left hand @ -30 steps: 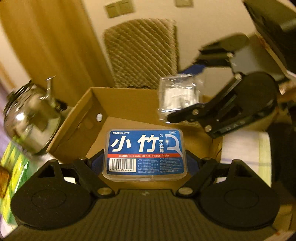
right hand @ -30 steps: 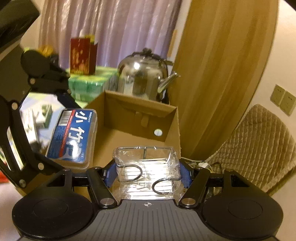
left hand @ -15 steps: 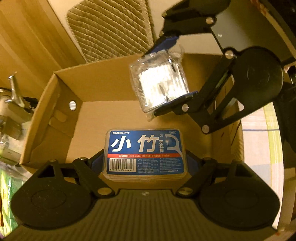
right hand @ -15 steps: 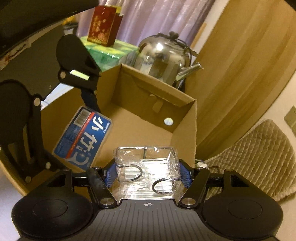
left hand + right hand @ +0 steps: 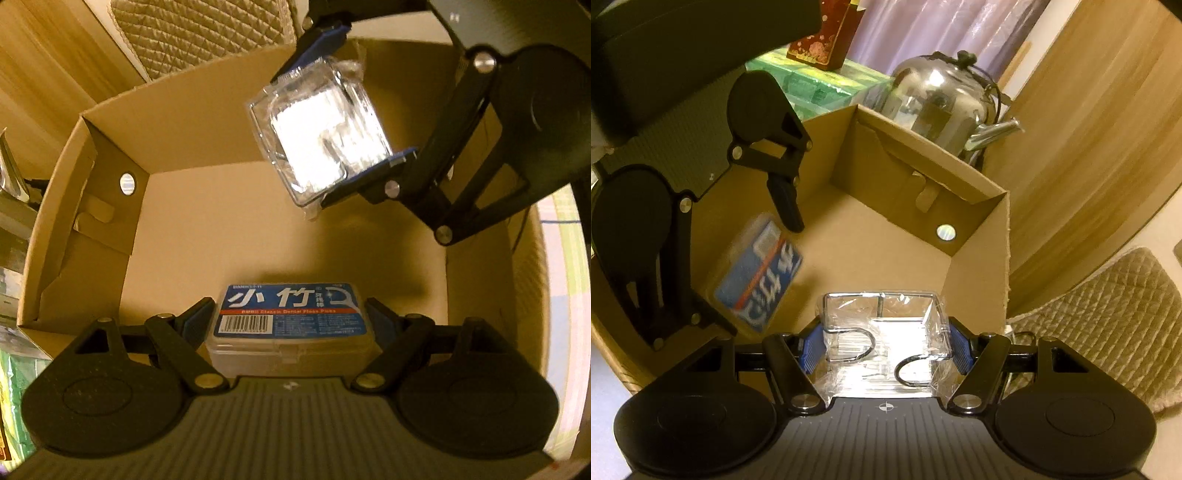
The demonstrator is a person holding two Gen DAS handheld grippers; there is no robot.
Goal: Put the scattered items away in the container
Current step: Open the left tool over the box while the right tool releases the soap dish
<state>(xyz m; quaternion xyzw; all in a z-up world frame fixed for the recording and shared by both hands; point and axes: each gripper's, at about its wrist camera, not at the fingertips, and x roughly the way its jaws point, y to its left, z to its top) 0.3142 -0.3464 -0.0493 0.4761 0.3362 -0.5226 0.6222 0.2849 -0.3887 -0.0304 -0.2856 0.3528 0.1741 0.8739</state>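
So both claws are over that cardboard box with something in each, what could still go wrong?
Possibly three things. The floss pick box looks blurred and tilted between the left gripper jaws, so it may land crooked. The clear plastic box in the right gripper is wrapped in loose film, which might cling when released. Both grippers crowd the cardboard box, so they might bump.

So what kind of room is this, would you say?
Probably a lived-in home room, a bedroom or sitting room: there are curtains, a quilted chair by the wall, and a steel kettle behind the cardboard box.
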